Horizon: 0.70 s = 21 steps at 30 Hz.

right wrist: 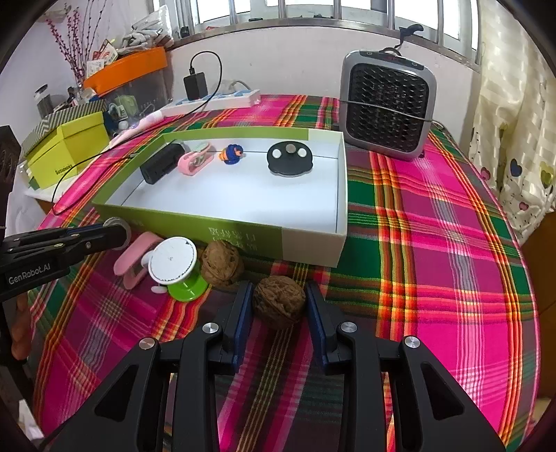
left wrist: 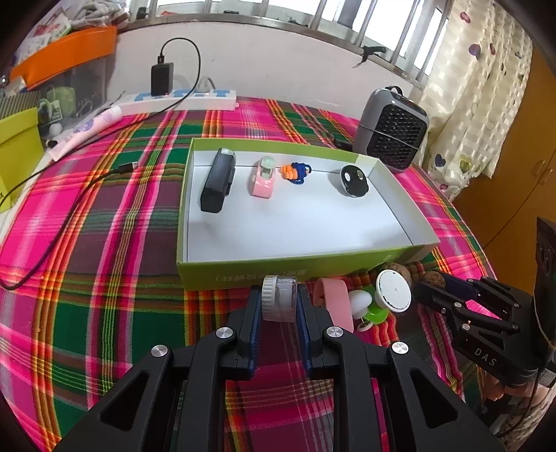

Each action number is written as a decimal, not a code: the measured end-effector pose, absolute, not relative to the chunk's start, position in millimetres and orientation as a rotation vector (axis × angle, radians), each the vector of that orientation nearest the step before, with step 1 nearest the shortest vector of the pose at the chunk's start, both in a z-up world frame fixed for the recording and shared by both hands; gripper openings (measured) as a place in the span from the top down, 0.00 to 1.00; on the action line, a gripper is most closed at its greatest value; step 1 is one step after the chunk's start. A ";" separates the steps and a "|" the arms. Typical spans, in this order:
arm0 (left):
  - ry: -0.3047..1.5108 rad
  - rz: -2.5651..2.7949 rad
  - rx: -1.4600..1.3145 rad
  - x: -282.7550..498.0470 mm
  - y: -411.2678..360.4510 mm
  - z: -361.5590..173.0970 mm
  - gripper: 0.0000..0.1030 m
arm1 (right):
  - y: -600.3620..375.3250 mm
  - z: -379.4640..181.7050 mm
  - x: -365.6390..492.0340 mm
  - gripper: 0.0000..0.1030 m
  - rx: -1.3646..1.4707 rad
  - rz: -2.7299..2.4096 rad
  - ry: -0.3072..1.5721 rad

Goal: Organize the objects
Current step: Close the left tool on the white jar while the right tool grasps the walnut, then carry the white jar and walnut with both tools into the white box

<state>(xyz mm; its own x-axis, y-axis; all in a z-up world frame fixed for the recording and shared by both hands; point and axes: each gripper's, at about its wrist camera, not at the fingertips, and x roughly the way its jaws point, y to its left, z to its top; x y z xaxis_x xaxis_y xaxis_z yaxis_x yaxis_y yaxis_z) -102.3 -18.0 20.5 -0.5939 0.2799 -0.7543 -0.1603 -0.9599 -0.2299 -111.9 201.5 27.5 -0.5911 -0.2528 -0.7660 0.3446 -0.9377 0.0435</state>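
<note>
Between left gripper (left wrist: 278, 300) jaws, ribbed-cap clear plastic jar (left wrist: 279, 297) (clamped); right gripper (right wrist: 279, 303) jaws open w/ wrinkly round walnut (right wrist: 279, 301) between.

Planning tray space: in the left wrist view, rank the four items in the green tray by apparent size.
1. black rectangular case
2. black round disc and pink toy car: look alike, not ranked
3. orange-and-blue toy

All sit at similar depth, so the ranking seems fair.

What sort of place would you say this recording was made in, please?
Most likely a lived-in room at home: a plaid tablecloth covers the table, a small heater stands by a barred window, and heart-print curtains hang alongside.
</note>
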 end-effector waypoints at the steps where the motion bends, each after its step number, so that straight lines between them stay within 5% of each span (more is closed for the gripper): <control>1: -0.202 2.597 -1.260 -101.8 -18.2 21.7 0.84 | 201.4 28.8 -111.8 0.69 1.191 -2.534 0.156; 21: -0.163 2.631 -1.186 -105.1 -15.2 45.1 0.84 | 195.8 55.5 -117.1 0.69 1.102 -2.543 0.171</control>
<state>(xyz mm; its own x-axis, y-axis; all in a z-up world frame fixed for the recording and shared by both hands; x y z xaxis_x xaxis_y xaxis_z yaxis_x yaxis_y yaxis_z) -105.1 -15.2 45.1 -0.6371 0.2717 -0.7213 -0.1807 -0.9624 -0.2029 -117.1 195.8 55.5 -0.6294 -0.2796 -0.7250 0.3742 -0.9268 0.0325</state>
